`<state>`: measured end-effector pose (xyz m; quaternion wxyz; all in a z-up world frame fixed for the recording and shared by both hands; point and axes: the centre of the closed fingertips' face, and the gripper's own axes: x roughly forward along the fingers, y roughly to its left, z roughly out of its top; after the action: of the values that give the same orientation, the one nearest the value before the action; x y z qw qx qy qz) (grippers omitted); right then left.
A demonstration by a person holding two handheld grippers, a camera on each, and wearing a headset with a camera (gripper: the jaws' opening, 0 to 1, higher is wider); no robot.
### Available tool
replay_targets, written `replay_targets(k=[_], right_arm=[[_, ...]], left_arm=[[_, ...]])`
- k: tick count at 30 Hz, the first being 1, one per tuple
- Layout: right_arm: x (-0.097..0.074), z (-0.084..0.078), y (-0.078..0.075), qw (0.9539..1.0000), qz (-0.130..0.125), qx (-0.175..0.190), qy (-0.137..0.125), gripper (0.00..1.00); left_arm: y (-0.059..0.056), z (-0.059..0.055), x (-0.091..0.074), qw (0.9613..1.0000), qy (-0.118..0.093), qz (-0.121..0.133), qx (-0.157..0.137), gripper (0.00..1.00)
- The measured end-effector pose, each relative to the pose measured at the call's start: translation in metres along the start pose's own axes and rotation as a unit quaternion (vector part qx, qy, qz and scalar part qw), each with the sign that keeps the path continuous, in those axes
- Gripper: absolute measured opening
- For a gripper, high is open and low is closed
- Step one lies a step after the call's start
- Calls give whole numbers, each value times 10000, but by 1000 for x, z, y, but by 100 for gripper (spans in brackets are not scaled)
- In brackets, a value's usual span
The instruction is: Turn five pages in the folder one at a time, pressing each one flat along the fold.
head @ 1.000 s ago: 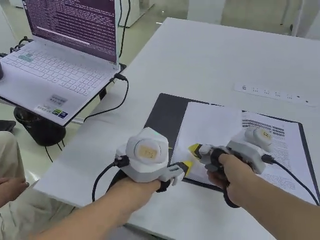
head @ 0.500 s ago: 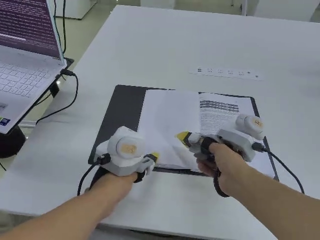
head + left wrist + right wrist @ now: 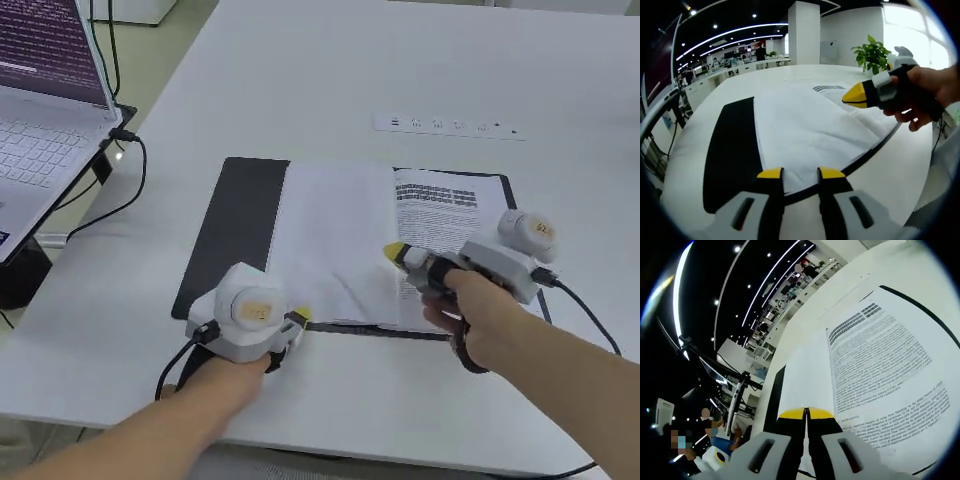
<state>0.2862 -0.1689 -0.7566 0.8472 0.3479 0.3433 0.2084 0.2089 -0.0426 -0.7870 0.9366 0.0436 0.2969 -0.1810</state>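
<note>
The folder lies open on the white table, with a black left cover (image 3: 235, 235) (image 3: 732, 150), a blank white page (image 3: 330, 235) (image 3: 805, 125) and a printed page (image 3: 450, 205) (image 3: 880, 365) on the right. My right gripper (image 3: 397, 252) (image 3: 806, 412) is shut, its yellow tips together over the fold near the bottom, with nothing seen held; it also appears in the left gripper view (image 3: 857, 95). At the folder's near edge my left gripper (image 3: 297, 317) (image 3: 801, 175) is open by a narrow gap, just below the blank page's lower corner.
A laptop (image 3: 40, 100) stands off the table's left side, its black cable (image 3: 110, 195) hanging by the edge. A white power strip (image 3: 445, 126) lies beyond the folder. Bare table surrounds the folder.
The head camera has swung right, so the folder sits more central. My right gripper has moved right across the blank page to the fold. The left gripper stays at the folder's near edge.
</note>
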Motion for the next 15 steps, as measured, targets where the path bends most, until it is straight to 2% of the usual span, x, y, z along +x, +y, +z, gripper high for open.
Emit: replay_targets(k=[2,9,12,15], right_arm=[[4,8,-2,9995,69,-272,-115,0],[22,14,-4,9980,226,-585,56,0],[29,13,-6,9971,173,-722,161,0],[29,12,-6,9973,134,-688,198,0]], left_arm=[[0,0,0,10000,-27,17,11,25],[0,-1,0,10000,-40,70,-7,25],[1,-1,0,10000,-45,86,-18,25],[1,-1,1,9999,-54,118,-36,24]])
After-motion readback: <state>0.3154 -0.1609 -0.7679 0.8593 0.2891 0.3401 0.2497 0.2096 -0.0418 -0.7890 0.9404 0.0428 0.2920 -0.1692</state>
